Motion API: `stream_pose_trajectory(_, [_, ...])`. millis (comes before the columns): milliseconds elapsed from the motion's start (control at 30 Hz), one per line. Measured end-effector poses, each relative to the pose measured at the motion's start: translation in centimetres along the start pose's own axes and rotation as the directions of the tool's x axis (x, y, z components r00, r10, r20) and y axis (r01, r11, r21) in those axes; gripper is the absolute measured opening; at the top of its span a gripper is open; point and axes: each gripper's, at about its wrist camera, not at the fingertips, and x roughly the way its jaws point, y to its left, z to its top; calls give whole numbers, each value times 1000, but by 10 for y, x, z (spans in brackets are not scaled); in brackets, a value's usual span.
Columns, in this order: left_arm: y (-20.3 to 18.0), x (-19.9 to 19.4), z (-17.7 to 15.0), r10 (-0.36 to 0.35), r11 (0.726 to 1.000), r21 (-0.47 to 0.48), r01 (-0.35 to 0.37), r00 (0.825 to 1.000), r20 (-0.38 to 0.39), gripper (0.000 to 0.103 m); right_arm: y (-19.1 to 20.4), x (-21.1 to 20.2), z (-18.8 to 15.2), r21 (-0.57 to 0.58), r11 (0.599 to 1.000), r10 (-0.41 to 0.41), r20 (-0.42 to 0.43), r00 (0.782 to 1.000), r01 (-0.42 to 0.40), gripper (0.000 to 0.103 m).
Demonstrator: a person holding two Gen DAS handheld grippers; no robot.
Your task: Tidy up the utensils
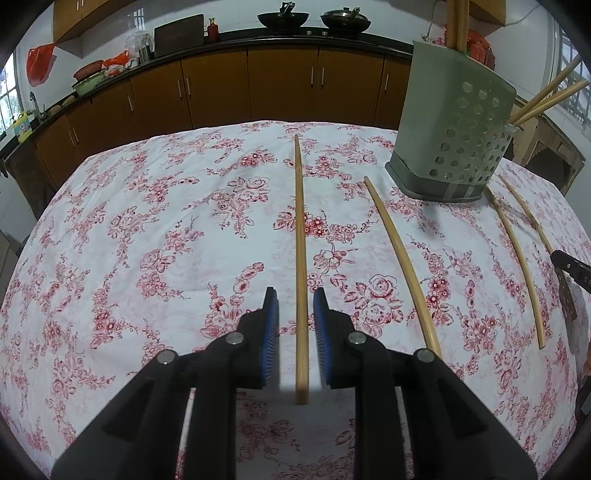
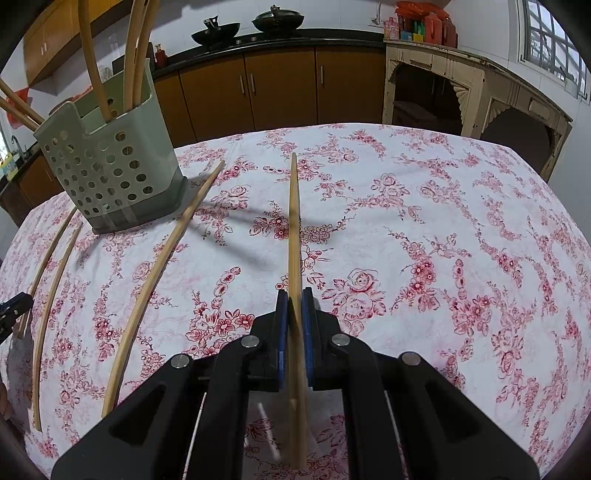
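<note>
Several wooden chopsticks lie on the floral tablecloth (image 1: 147, 240). One chopstick (image 1: 301, 236) lies lengthwise between the blue pads of my left gripper (image 1: 295, 295), which is open with a gap on each side of the stick. My right gripper (image 2: 294, 293) is shut on another chopstick (image 2: 293, 221), whose far end points away across the table. A green perforated utensil holder (image 1: 454, 136) (image 2: 110, 166) stands at the back with several chopsticks upright in it. In the left wrist view, the right gripper (image 1: 569, 269) shows at the right edge.
Two more loose chopsticks (image 1: 402, 262) (image 1: 517, 266) lie between the grippers, seen also as chopsticks (image 2: 166, 266) (image 2: 51, 306). Behind the table run brown kitchen cabinets (image 1: 221, 85) with woks (image 1: 282, 18) on the counter. A pale wooden sideboard (image 2: 461, 81) stands at the right.
</note>
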Motion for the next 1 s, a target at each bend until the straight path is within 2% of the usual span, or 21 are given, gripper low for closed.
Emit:
stream_pose_trajectory(333, [-2,-2,-2,8,1000,8,-8,1000,-1,22,-3,-5,-7,27,999,18,1,1000,-18,9])
stream_pose_trajectory(500, [3,-4,-2,-1,1000,-10,1,1000,0,13,-7,-6,-7,42,998,40,5,999,-40,8])
stream_pose_trajectory(567, [0,-5,-2,22,999,24,-22,1000,-5,9,-7,-10,-8,32,999,29,13,999,-29,8])
stream_pose_trajectory(633, [0,-8,-3,26,999,37,-26,999,-18,8,-9,-24,-7,32,999,38,51,998,-39,8])
stream_pose_trajectory(733, [1,-19,-4,30,998,47,-30,1000,3,8,-11,-47,-4,23,999,37,111,993,-40,8])
stream_pose_trajectory(833, [0,-37,-2,27,998,64,-29,999,39,8,-12,-70,4,7,999,42,170,985,-43,8])
stream_pose_trajectory(1000, [1,-78,10,0,996,87,-13,990,140,8,-10,-107,19,-30,999,47,281,959,-40,8])
